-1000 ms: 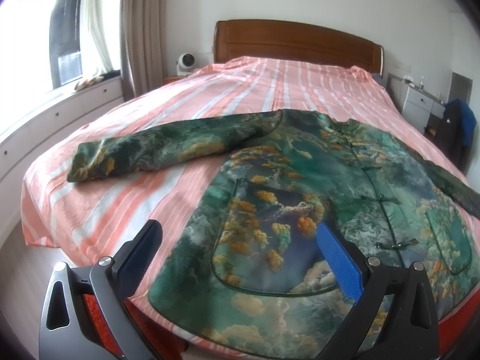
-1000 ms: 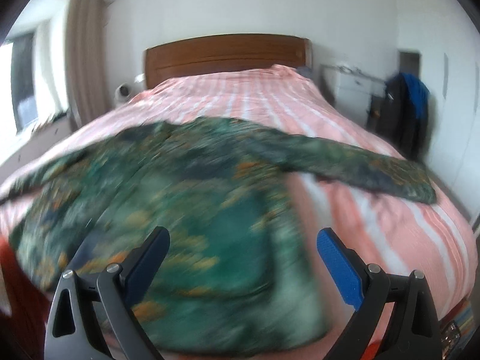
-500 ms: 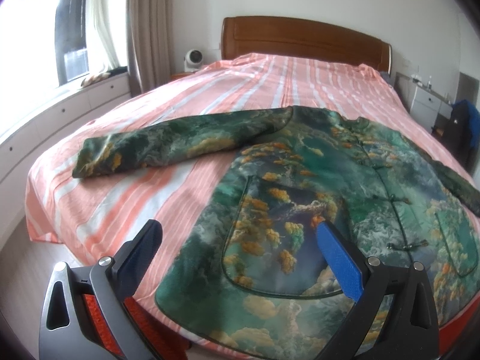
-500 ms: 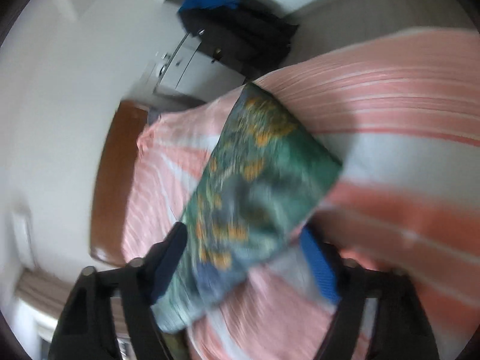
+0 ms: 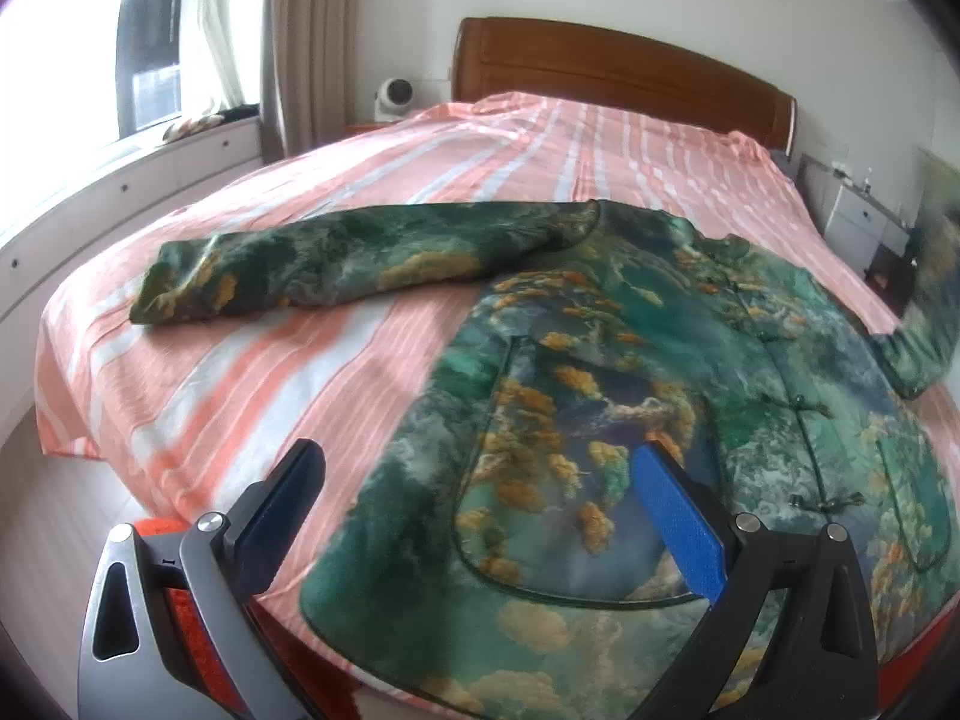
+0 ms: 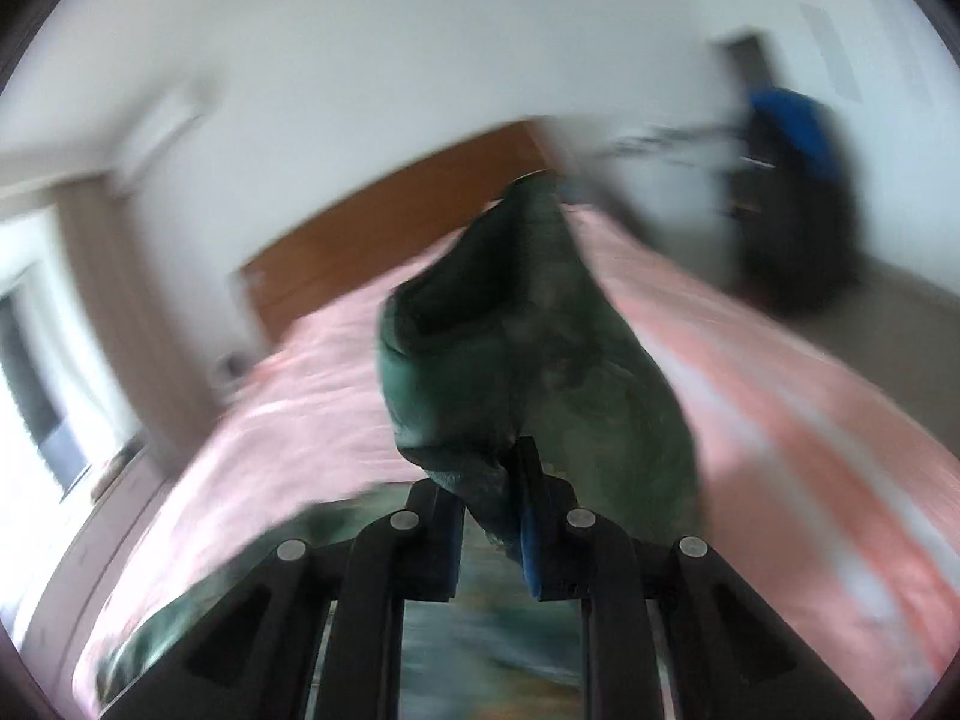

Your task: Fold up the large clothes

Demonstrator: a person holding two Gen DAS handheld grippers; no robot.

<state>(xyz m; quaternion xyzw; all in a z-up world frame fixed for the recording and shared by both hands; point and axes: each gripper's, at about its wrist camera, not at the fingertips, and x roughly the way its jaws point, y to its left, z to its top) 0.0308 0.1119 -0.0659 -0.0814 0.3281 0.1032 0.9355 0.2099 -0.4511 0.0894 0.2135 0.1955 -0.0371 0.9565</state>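
A large green jacket (image 5: 630, 372) with orange and cloud print lies face up on the pink striped bed (image 5: 372, 192). Its left sleeve (image 5: 336, 264) stretches out flat to the left. My left gripper (image 5: 480, 504) is open and empty, hovering above the jacket's lower hem. My right gripper (image 6: 489, 522) is shut on the end of the right sleeve (image 6: 528, 354) and holds it lifted above the bed. That raised sleeve also shows blurred at the right edge of the left wrist view (image 5: 930, 300).
A wooden headboard (image 5: 618, 78) stands at the far end. A window ledge with white drawers (image 5: 120, 186) runs along the left. A white nightstand (image 5: 864, 222) and dark bags with a blue top (image 6: 798, 204) stand on the right.
My right gripper swung to the right sleeve, closed on its end and lifted it off the bed. My left gripper drifted slightly and stayed open.
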